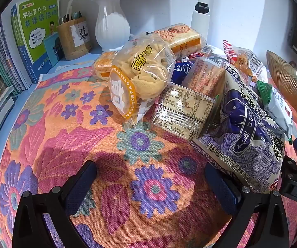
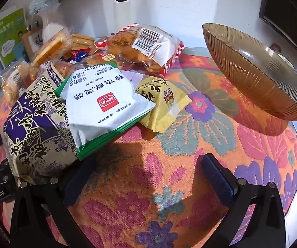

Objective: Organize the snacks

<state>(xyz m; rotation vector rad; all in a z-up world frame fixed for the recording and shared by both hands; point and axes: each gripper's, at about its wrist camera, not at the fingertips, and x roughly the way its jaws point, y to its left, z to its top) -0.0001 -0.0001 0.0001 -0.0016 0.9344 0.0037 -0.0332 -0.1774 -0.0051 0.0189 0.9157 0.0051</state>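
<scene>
Crinkly plastic snack packets heap mid-cloth on the woven floral tablecloth. A ribbed amber glass bowl sits near its right edge. The left gripper and the right gripper both gape wide, empty.

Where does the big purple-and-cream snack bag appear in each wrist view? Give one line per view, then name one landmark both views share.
Left wrist view: purple-and-cream snack bag sits right of centre, at the near end of the snack pile.
Right wrist view: the bag lies at the left, partly under a white-and-green packet.
Shared landmark: the amber ribbed bowl, at the right in both.
</scene>
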